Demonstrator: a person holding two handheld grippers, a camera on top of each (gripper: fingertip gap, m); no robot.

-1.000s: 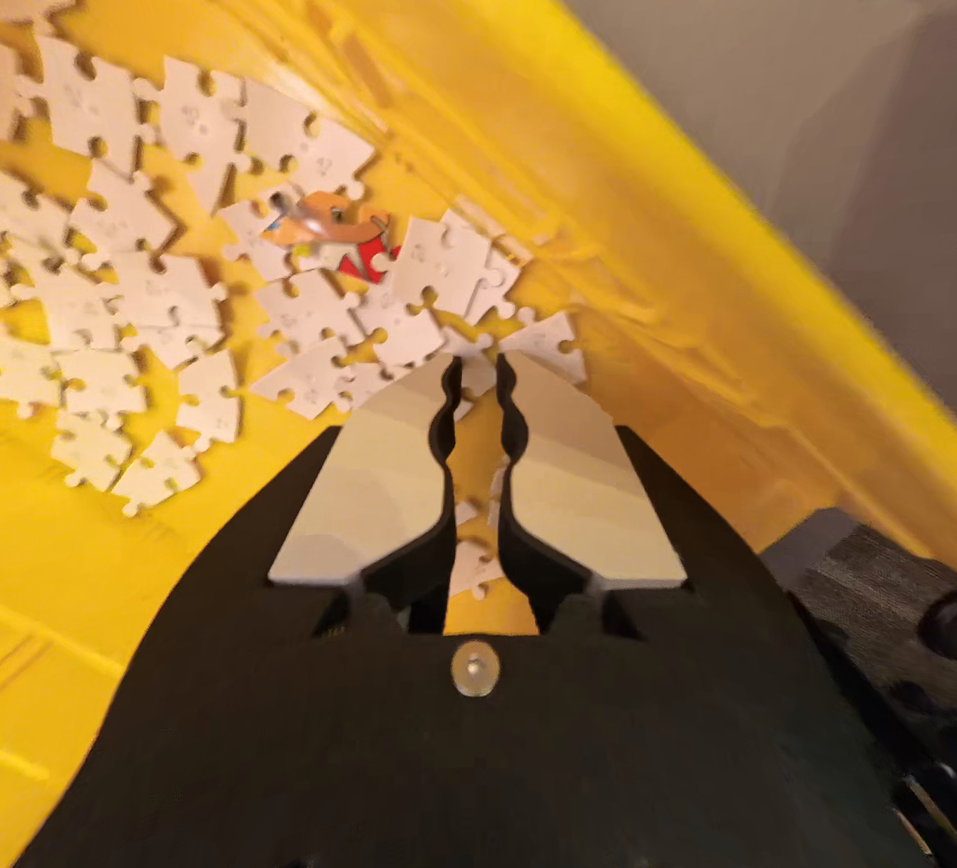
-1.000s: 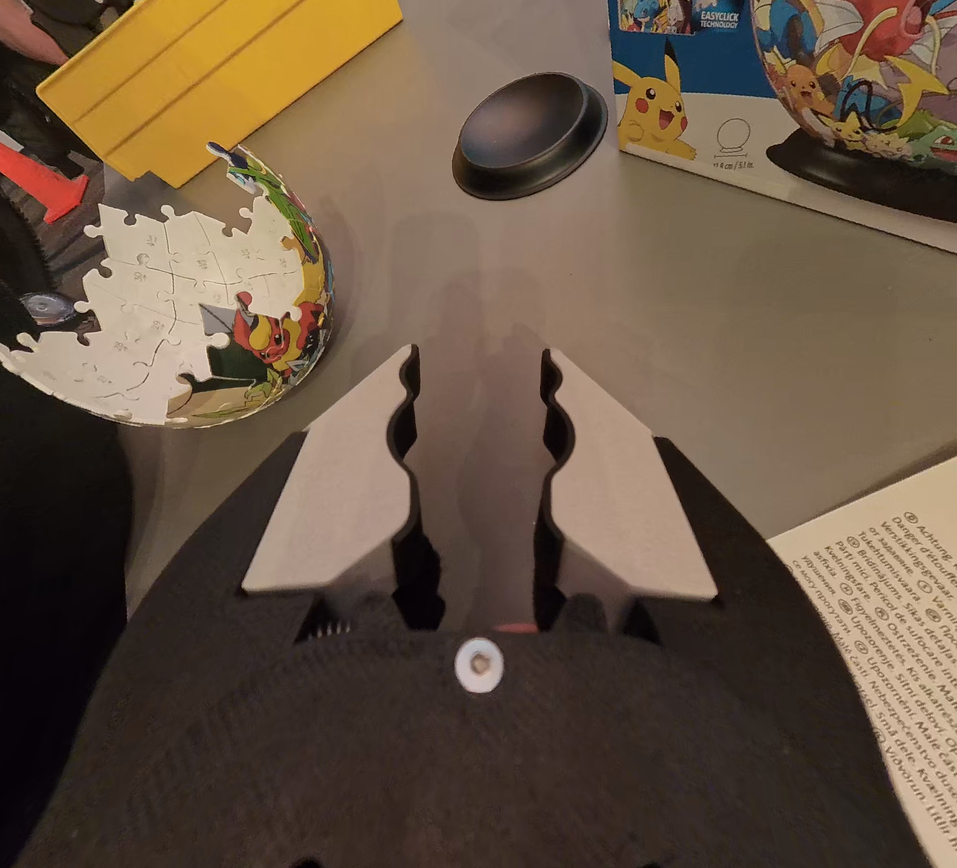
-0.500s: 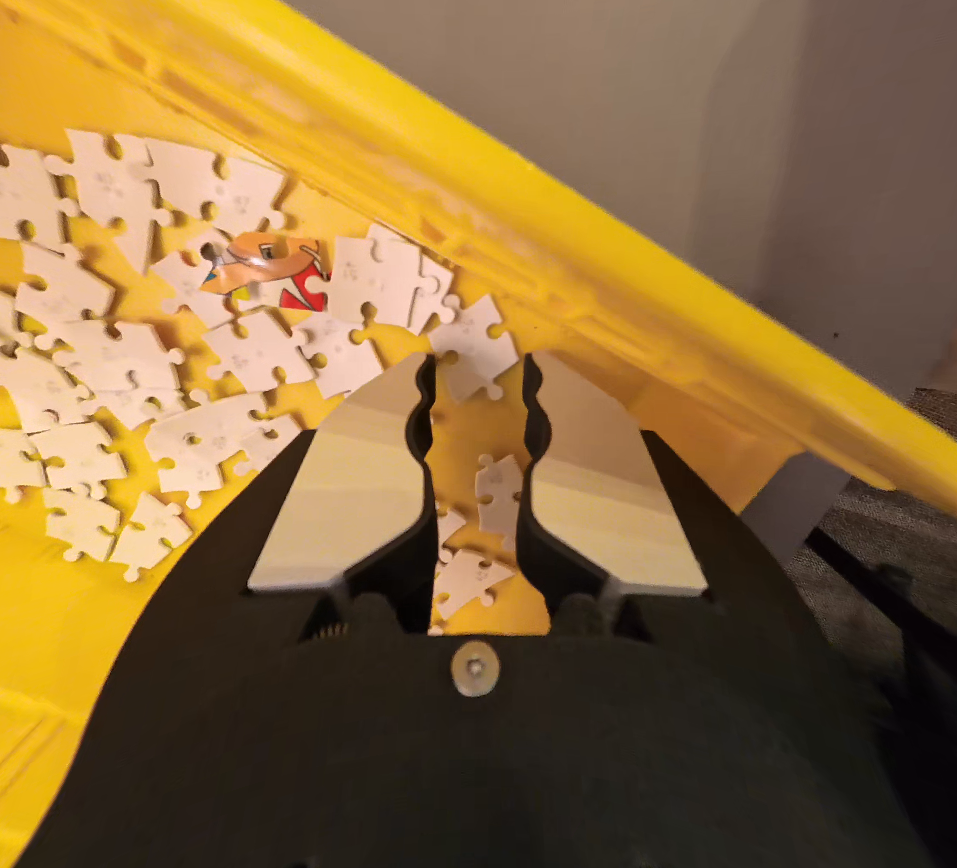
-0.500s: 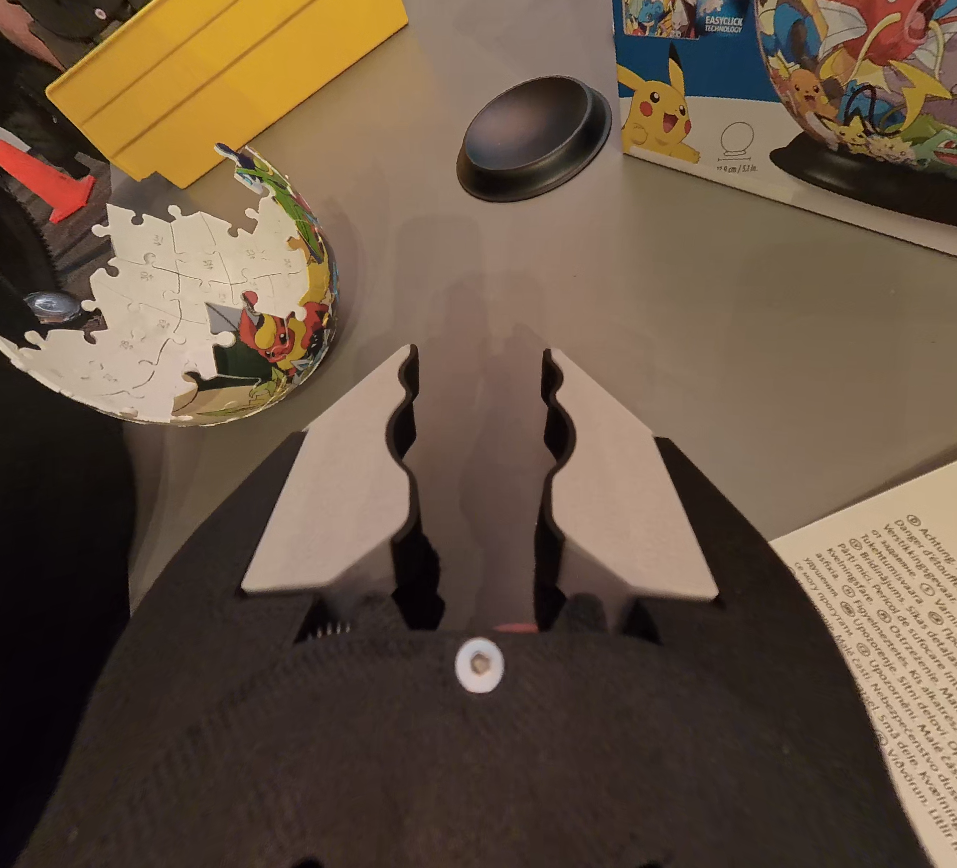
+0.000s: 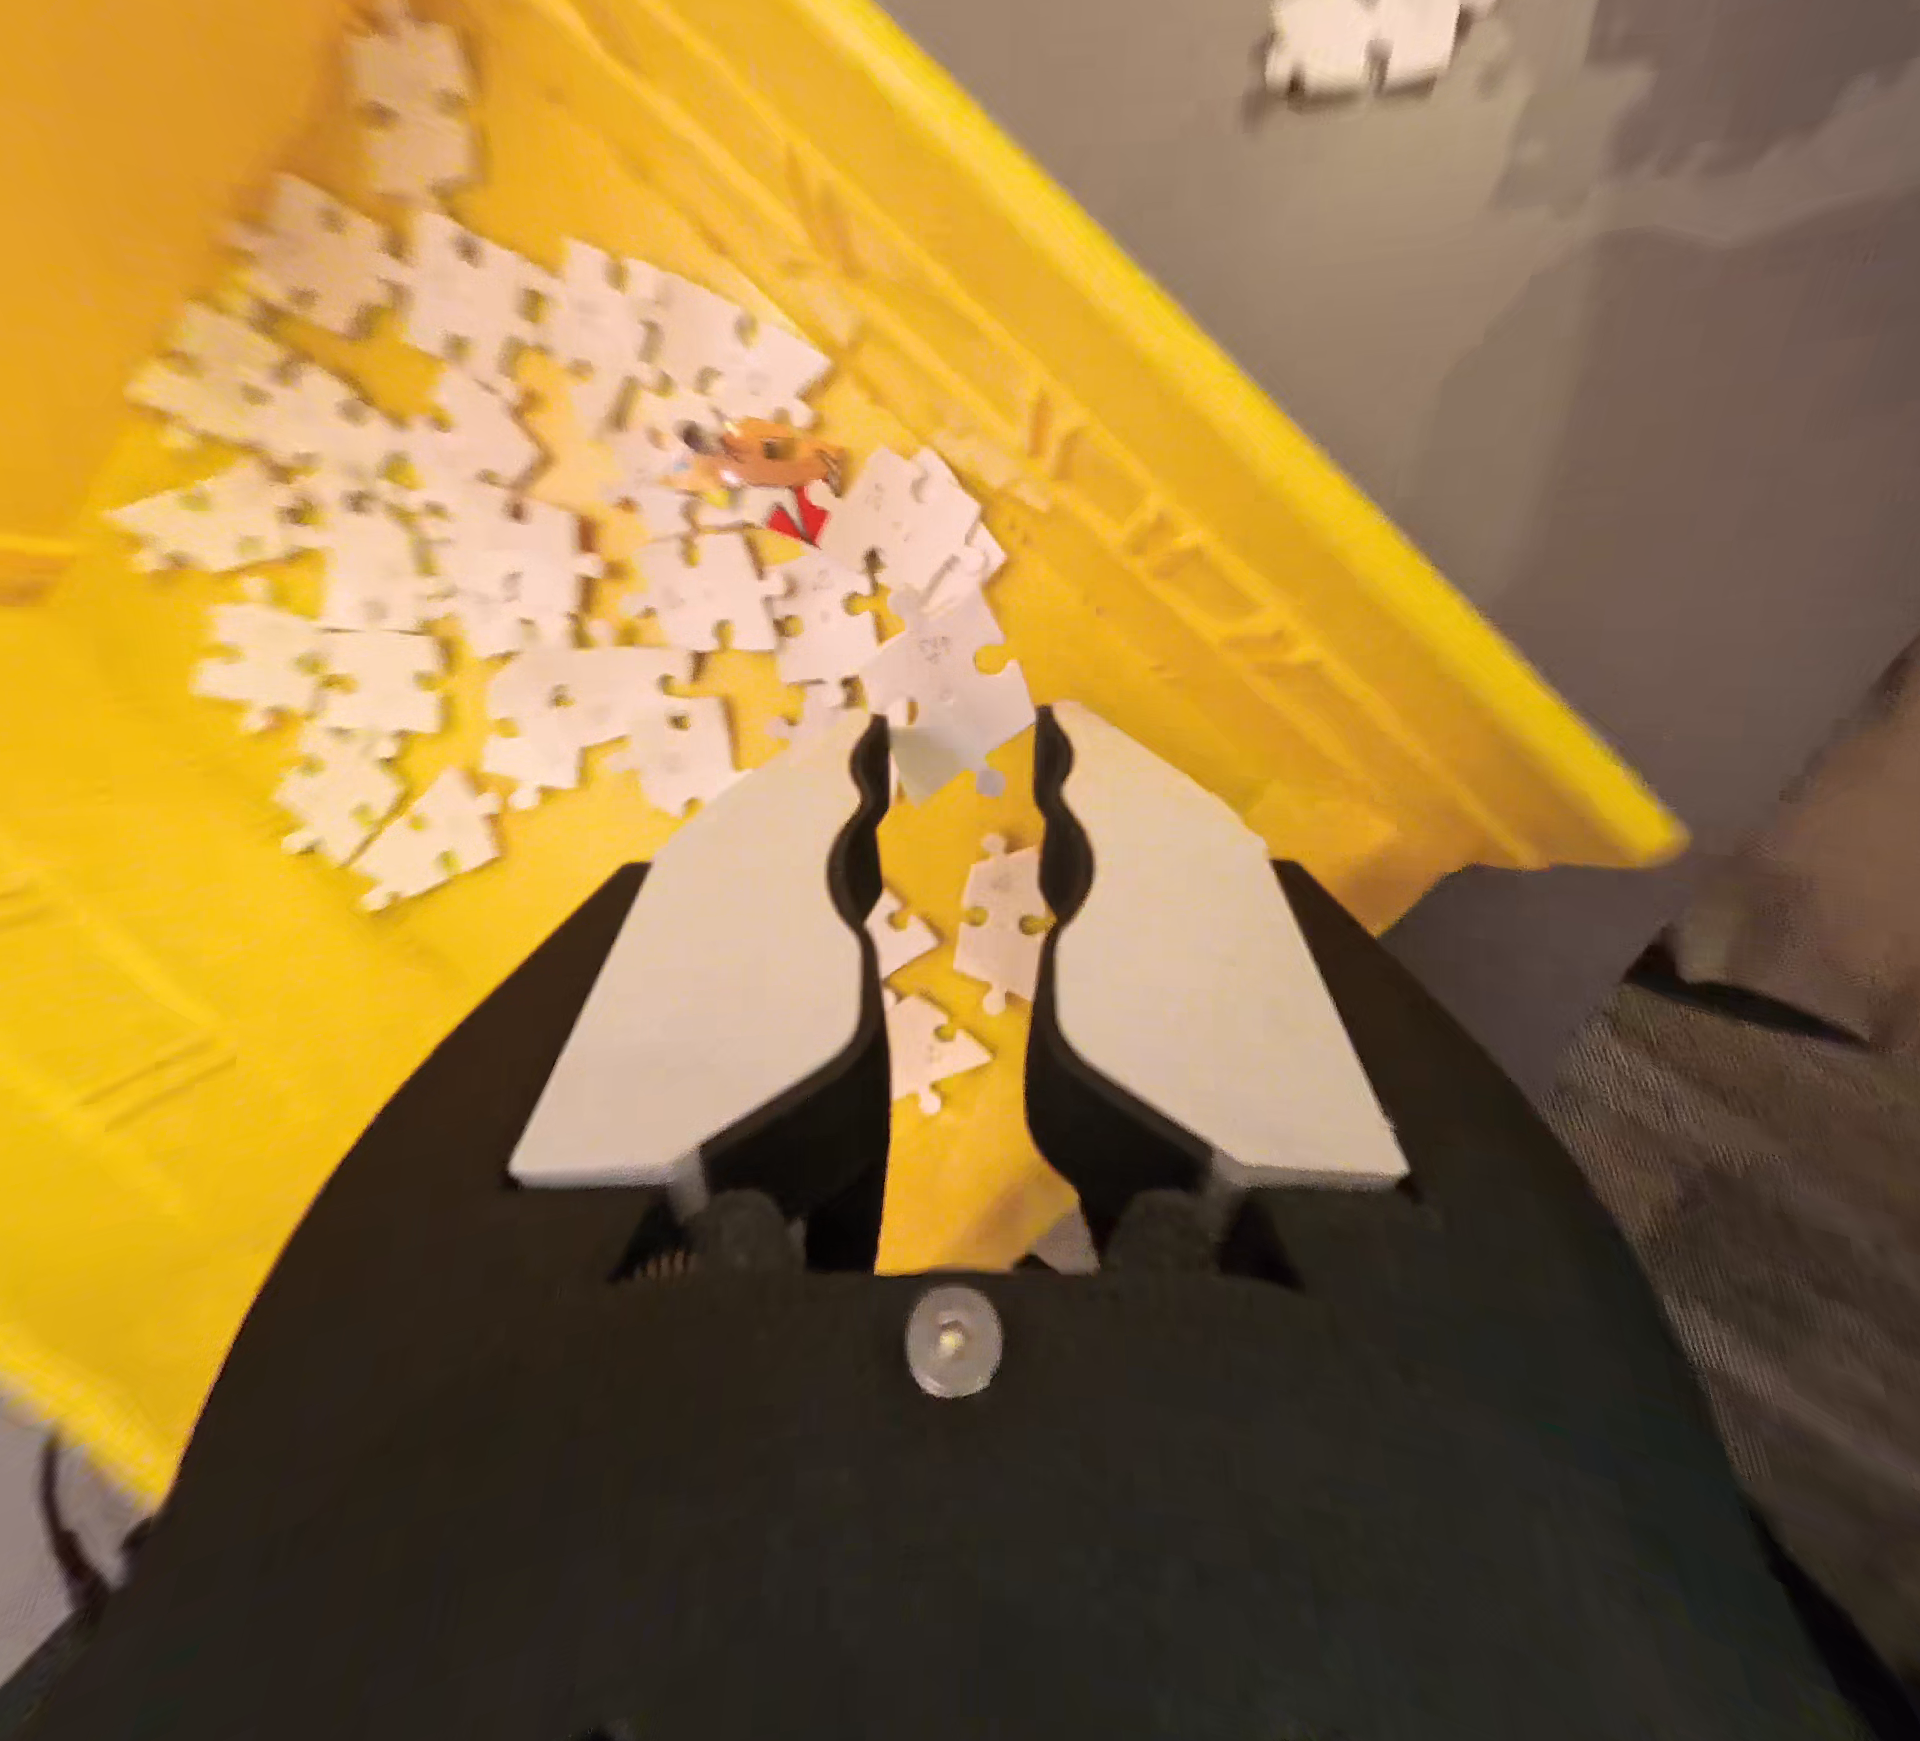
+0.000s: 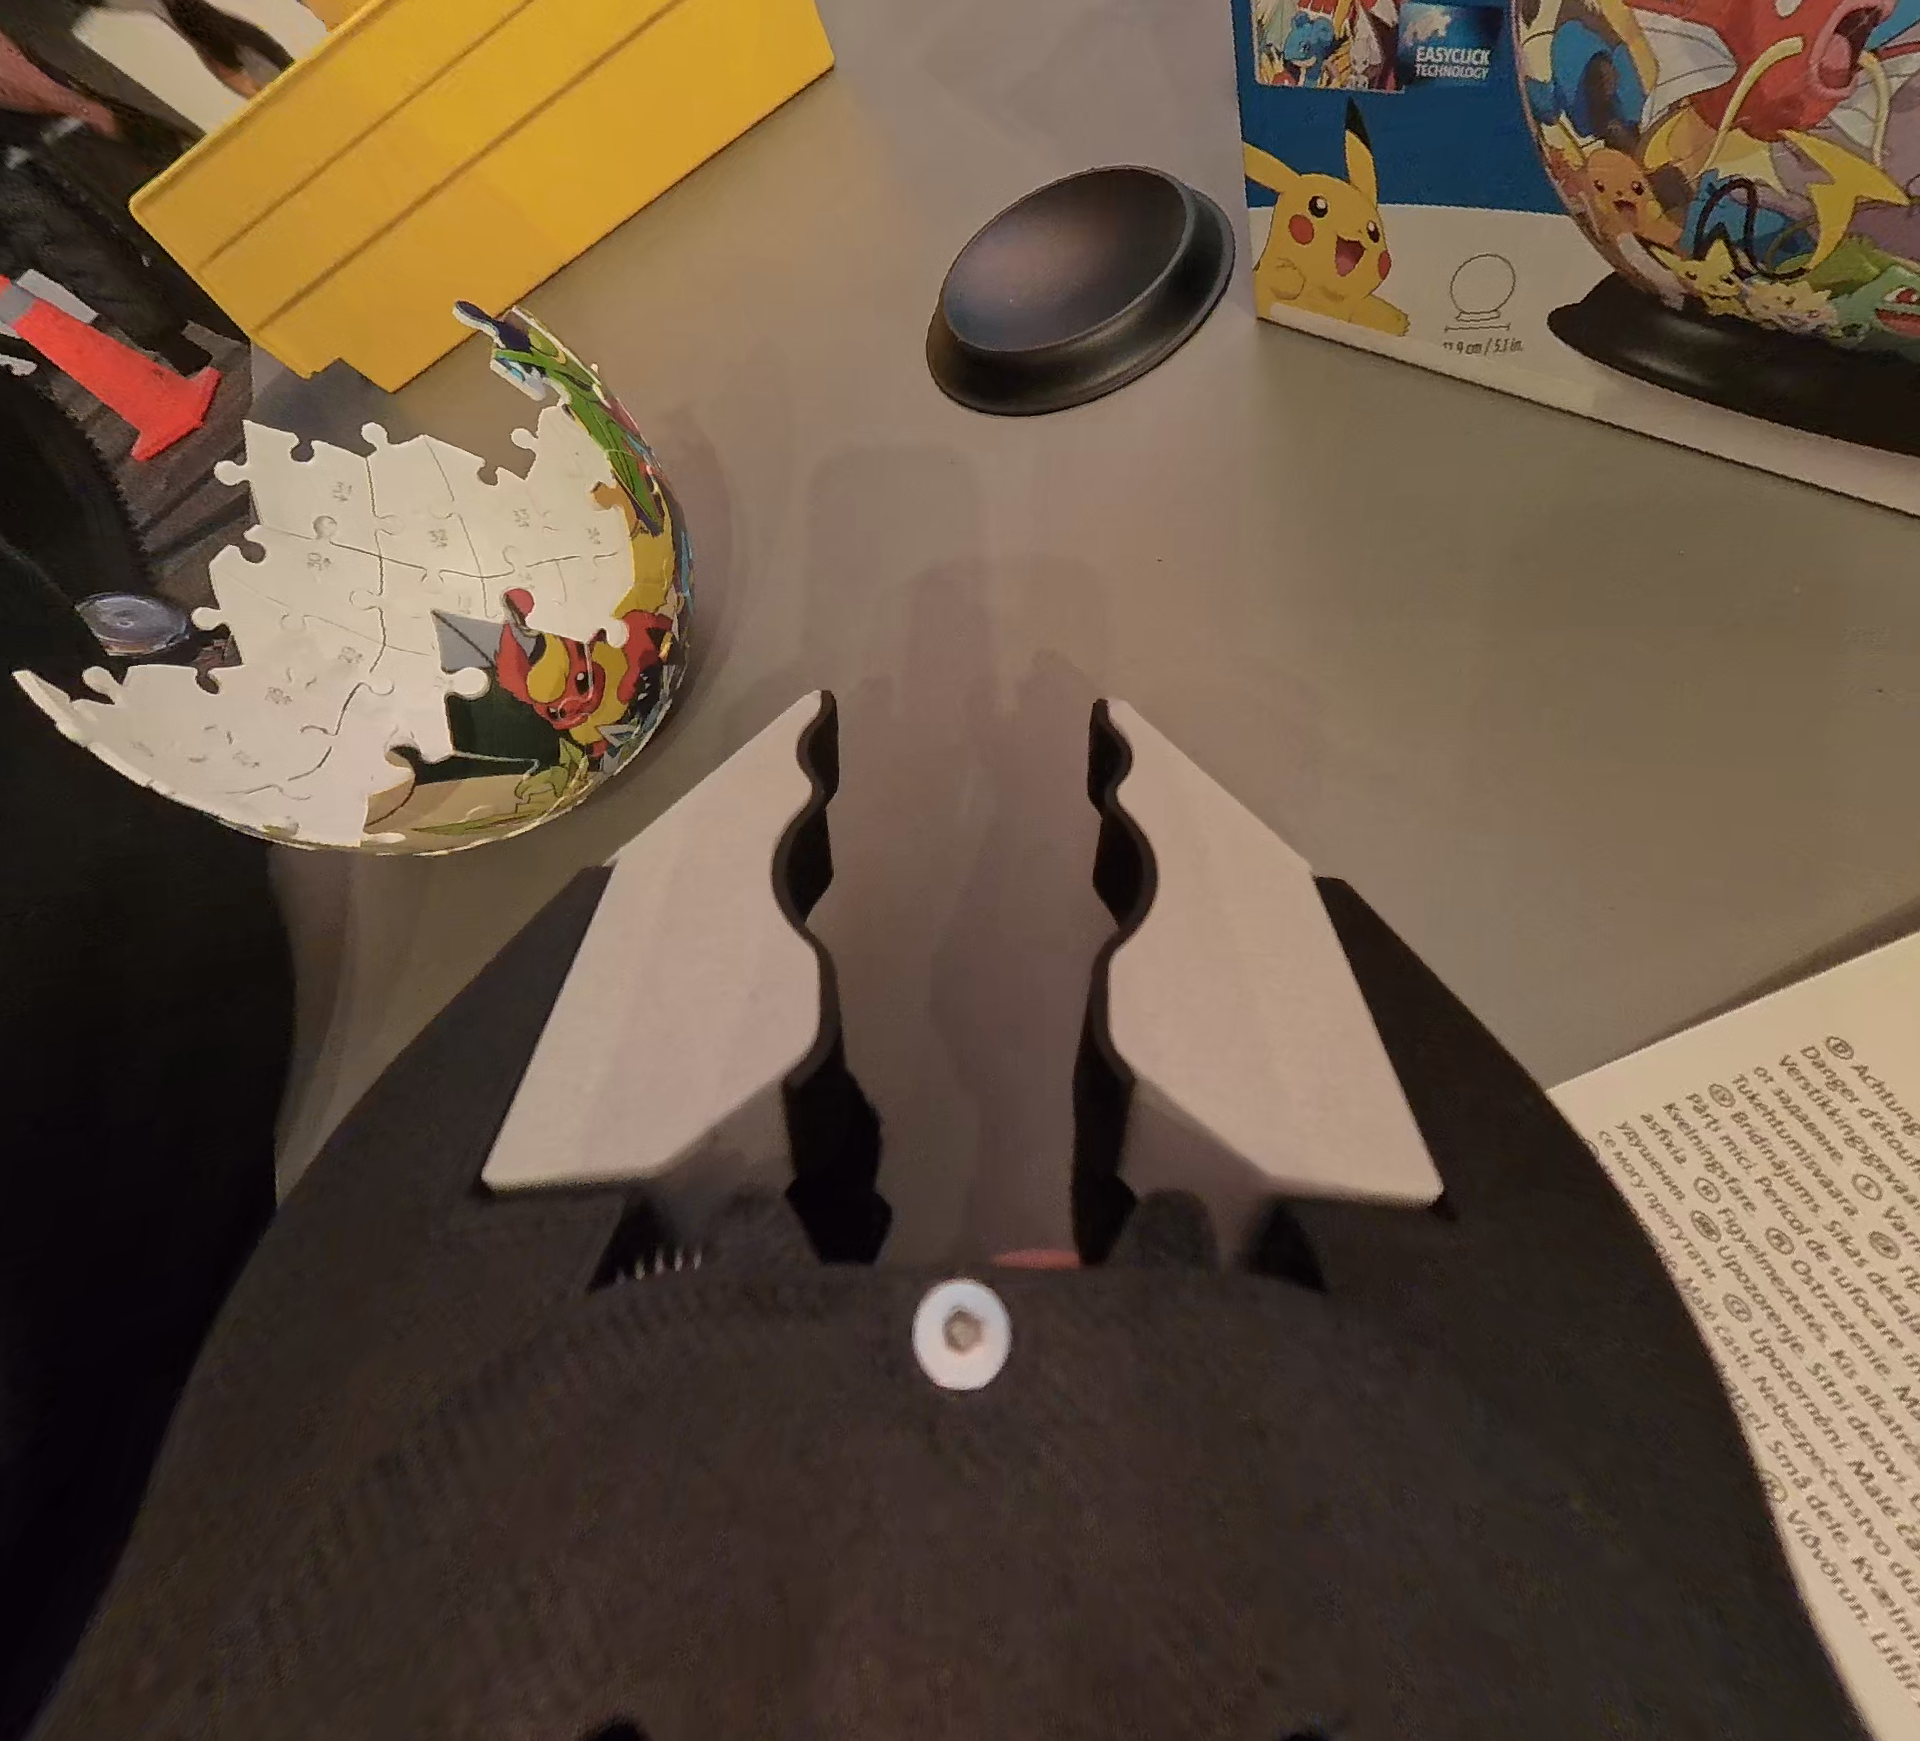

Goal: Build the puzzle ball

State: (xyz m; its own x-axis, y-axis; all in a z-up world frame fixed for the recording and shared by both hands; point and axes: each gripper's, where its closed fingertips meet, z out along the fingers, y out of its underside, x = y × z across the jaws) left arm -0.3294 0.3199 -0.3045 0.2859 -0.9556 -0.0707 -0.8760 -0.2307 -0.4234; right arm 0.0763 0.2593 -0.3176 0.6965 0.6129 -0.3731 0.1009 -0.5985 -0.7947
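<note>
Left claw (image 5: 956, 735) hovers inside the yellow plastic bin (image 5: 1195, 486), narrowly parted over a white face-down puzzle piece (image 5: 951, 683). Pinch one edge only. Right claw (image 6: 961, 715) gapes empty beside the half-built puzzle ball (image 6: 416, 611).

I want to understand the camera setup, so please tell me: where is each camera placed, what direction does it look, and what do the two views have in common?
Left wrist view: sits on the left gripper, looks down into the yellow bin of loose puzzle pieces; both its fingers show, apart.
Right wrist view: sits on the right gripper, looks forward over the grey table at the half-built puzzle ball, black stand and puzzle box; fingers apart, nothing between them.
Shared: the yellow bin and the table.
</note>
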